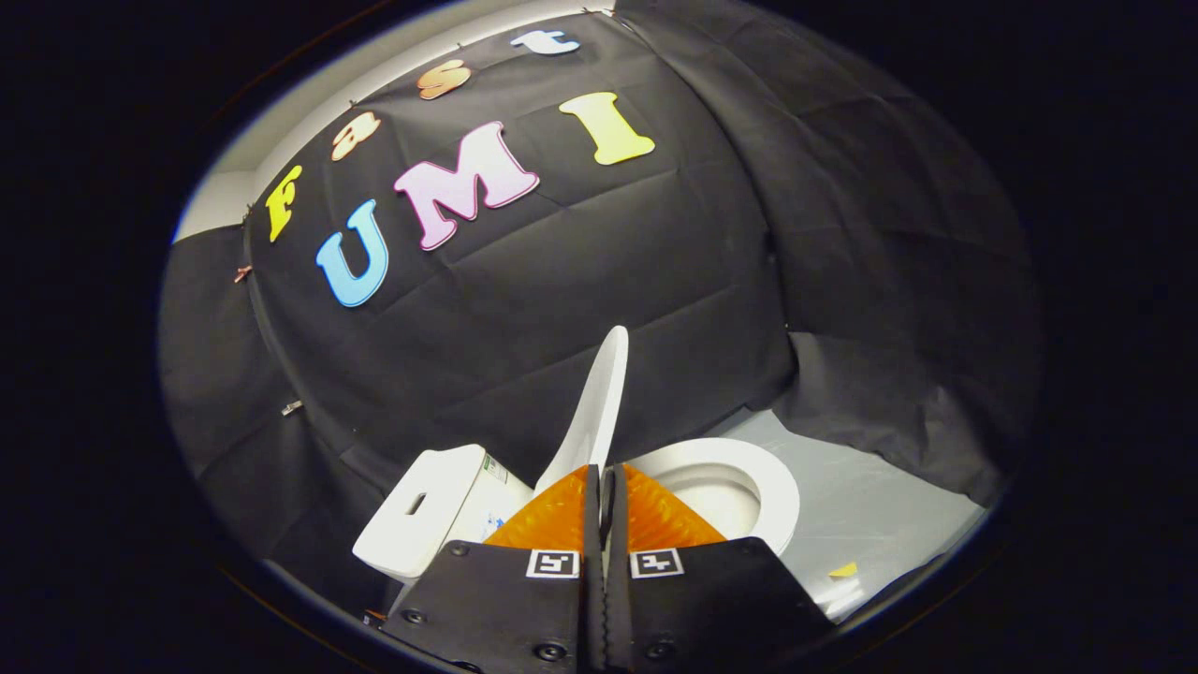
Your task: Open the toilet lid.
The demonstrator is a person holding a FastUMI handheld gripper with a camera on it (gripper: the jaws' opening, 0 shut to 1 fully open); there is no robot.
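So my claw [604,477] sits at the bottom middle of the frame, and its two fingers are pressed together with just a thin dark seam between them. Nothing is pinched in there as far as I can see.

The toilet lid [599,407] is right past the fingertips, just above center-bottom. It's standing up on edge, tilted a bit toward the right at the top, so I'm looking at its thin white side. I can't tell if my fingertips actually touch its lower end or just sit in front of it, since they overlap there.

To the right of the lid, in the lower right of the frame, the white seat ring [763,491] lies flat and uncovered, with the bowl [716,496] showing inside it. To the left, lower left of the frame, is the white tank [426,510] with a dark slot on top, sitting beside the lid's base.

Room-wise: black cloth [580,281] hangs all around as the wall, creased and a bit wrinkled, with heavier folds bunched up on the right side. The floor [870,496] is a pale grey, glossy sheet visible at lower right, and the cloth drapes down onto it. There's a small yellow marker [844,569] on the floor near the bottom right. A strip of lighter wall [309,122] peeks over the cloth at upper left.
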